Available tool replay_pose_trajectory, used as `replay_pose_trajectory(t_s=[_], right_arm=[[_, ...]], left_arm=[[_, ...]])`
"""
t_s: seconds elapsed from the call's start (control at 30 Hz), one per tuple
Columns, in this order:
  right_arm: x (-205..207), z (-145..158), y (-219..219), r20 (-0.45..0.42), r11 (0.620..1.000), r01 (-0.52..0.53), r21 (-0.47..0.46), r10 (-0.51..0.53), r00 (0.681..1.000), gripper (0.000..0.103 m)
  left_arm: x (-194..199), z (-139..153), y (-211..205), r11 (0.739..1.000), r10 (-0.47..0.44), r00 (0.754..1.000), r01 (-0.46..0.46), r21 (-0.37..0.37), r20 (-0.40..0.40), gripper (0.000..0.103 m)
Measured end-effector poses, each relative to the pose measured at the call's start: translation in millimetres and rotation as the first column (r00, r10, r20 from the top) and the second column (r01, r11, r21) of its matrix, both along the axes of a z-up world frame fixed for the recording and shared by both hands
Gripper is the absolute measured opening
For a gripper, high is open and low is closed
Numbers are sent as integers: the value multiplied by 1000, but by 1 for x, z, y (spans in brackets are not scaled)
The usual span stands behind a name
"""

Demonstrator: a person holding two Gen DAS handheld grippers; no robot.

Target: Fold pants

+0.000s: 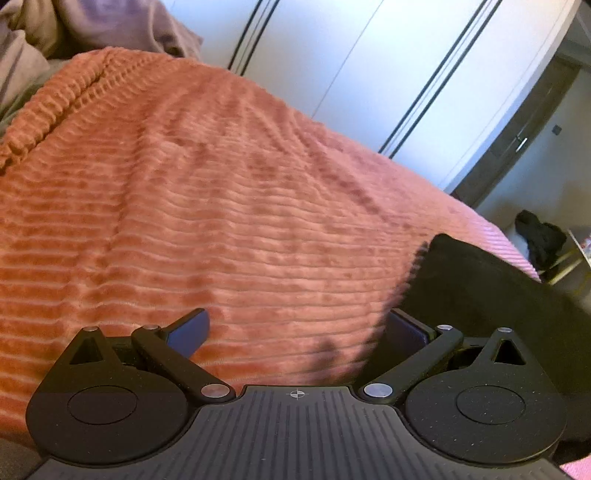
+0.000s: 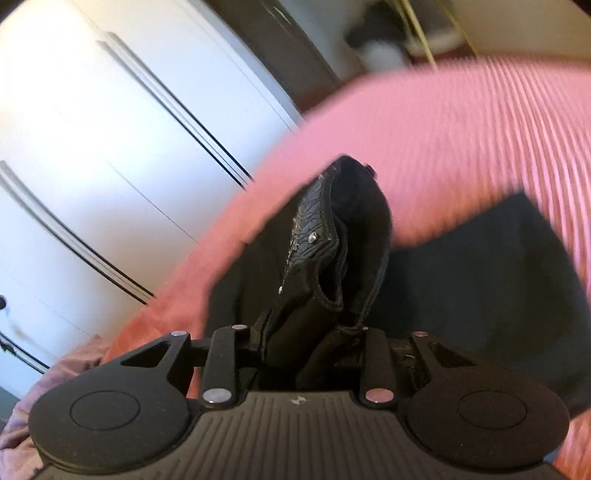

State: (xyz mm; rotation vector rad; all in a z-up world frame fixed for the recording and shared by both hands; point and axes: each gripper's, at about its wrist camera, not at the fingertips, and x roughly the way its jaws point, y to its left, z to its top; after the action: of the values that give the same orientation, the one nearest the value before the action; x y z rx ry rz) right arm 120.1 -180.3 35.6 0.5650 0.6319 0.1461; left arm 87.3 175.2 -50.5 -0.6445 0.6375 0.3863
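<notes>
The black pants [image 1: 480, 288] lie on the pink ribbed bedspread [image 1: 221, 206] at the right of the left wrist view. My left gripper [image 1: 295, 332] is open and empty just above the bedspread, its right finger beside the pants' edge. In the right wrist view my right gripper [image 2: 310, 339] is shut on the pants [image 2: 332, 243], holding a bunched part with waistband, rivets and a button lifted off the bedspread [image 2: 443, 140]. More of the pants lies flat to the right [image 2: 498, 277].
White wardrobe doors [image 1: 369, 66] stand past the bed's far edge. A grey duvet [image 1: 92, 26] is heaped at the bed's far left. A dark garment [image 1: 539, 240] hangs on a stand by the doorway at the right.
</notes>
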Motion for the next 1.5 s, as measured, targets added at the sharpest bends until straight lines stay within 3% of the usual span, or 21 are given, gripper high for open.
replay_pose_trajectory(t_s=[0.13, 0.27, 0.37, 0.47, 0.5, 0.53, 0.57, 0.6, 0.67, 0.73, 0.8, 0.9, 1.0, 1.07, 1.13, 1.17, 1.27, 1.37, 1.4, 1.5], right_arm=[[-28, 37, -9, 143, 999, 23, -35, -18, 990, 29], [-48, 35, -40, 150, 993, 103, -65, -92, 984, 29], [-55, -2, -68, 70, 981, 166, -96, -160, 985, 29], [-49, -56, -94, -91, 965, 218, -145, -232, 968, 32], [-42, -79, -105, -224, 968, 233, -95, -249, 942, 36], [-39, -90, -115, -302, 963, 268, 6, -254, 919, 36], [-44, -93, -127, -316, 944, 311, 110, -264, 911, 38], [-47, -88, -132, -299, 938, 318, 138, -267, 916, 45], [-55, -70, -130, -239, 940, 339, 42, -320, 917, 58], [-69, -52, -125, -173, 932, 348, -97, -360, 917, 58], [-76, -38, -120, -103, 932, 334, -139, -349, 931, 57], [-80, -23, -105, -27, 953, 267, -141, -274, 961, 48], [-68, -30, -91, -73, 982, 172, -83, -178, 981, 32], [-64, -42, -89, -142, 982, 166, -87, -177, 974, 29], [-60, -54, -92, -202, 975, 183, -124, -205, 958, 18], [-58, -59, -94, -231, 972, 198, -124, -222, 947, 10], [-52, -66, -104, -284, 971, 225, -86, -241, 928, 0], [-45, -61, -103, -291, 974, 194, -116, -220, 931, 0], [-43, -53, -98, -285, 976, 186, -113, -212, 935, 4], [-33, -26, -81, -200, 985, 146, -95, -162, 966, 13]], left_arm=[[-1, 3, -6, 999, -38, 999, 37, 32, 13, 103], [2, 6, -16, 992, -97, 995, 95, 79, 16, 103], [4, 7, -23, 983, -156, 988, 154, 103, 16, 103], [7, 7, -32, 968, -220, 975, 217, 123, 9, 103], [8, 6, -35, 963, -242, 970, 239, 126, 5, 103], [9, 6, -36, 957, -262, 965, 259, 130, 3, 103], [9, 6, -40, 950, -285, 959, 282, 136, -2, 103], [10, 5, -43, 944, -300, 954, 298, 142, -6, 103], [11, 5, -49, 931, -332, 943, 329, 157, -7, 103], [11, 4, -55, 923, -344, 939, 339, 182, -6, 103], [10, 4, -62, 916, -352, 936, 342, 210, 9, 103], [4, 10, -72, 906, -365, 928, 336, 256, 71, 103], [-2, 15, -79, 895, -394, 910, 349, 276, 126, 103], [-4, 18, -80, 891, -416, 895, 365, 270, 160, 103], [-4, 19, -81, 880, -450, 876, 403, 251, 174, 103], [-2, 18, -84, 872, -470, 867, 426, 241, 167, 103], [6, 12, -95, 831, -539, 835, 506, 232, 110, 103], [18, 2, -107, 784, -590, 807, 575, 231, -5, 103], [21, -4, -109, 777, -596, 802, 589, 222, -44, 103], [27, -9, -107, 786, -592, 804, 590, 183, -51, 103]])
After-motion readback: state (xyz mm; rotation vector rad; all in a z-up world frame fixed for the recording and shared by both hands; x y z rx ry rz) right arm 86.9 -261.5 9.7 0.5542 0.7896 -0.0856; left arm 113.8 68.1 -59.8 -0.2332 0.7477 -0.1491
